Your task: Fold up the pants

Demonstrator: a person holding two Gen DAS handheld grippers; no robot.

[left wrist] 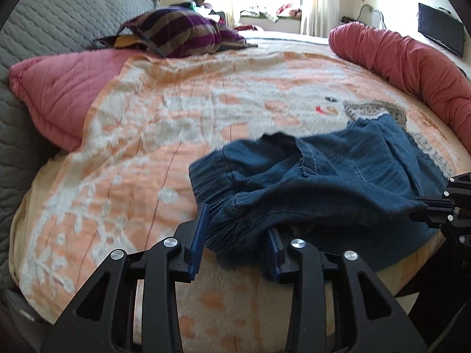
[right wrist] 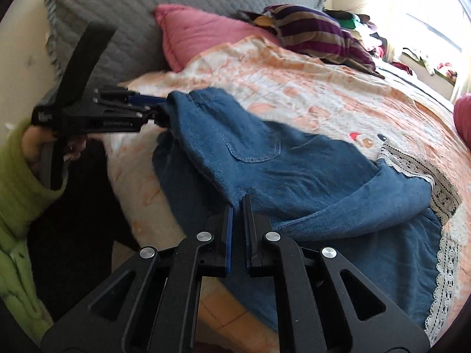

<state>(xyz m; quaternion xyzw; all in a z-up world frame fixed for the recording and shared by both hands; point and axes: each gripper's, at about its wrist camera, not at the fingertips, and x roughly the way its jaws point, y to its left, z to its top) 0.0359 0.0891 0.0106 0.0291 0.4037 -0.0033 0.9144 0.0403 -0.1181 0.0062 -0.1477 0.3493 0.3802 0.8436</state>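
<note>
The blue pants [left wrist: 323, 182] are seen in the lower right part of the left wrist view, where they lie bunched on an orange and white blanket [left wrist: 164, 135] that covers the bed. In the right wrist view the pants [right wrist: 294, 176] fill the centre and the lower right, and a back pocket is shown in the middle of the frame. A white lace cloth [right wrist: 418, 164] is partly covered by the pants at the right side.

The left gripper [left wrist: 238, 235] is seen at the bottom centre of its own view. Its jaws are held partly apart, and the gathered elastic waistband is clamped between the blue pads. In the right wrist view the same gripper [right wrist: 160, 106] is found at the middle left, with the corner of the waistband pulled up from the blanket. It is carried by a hand [right wrist: 35, 144] in a green sleeve [right wrist: 17, 194] at the left edge.

The right gripper [right wrist: 238, 206] is seen at the bottom centre of its own view. Its jaws are brought almost fully together, and a thin edge of the pants is pinched between them. In the left wrist view this gripper [left wrist: 424, 206] is seen at the right edge, where the fabric is drawn to a point.

A pink pillow [left wrist: 59, 94] is placed at the middle left, a striped pillow [left wrist: 176, 32] at the upper centre, and a red bolster [left wrist: 406, 61] at the upper right.
</note>
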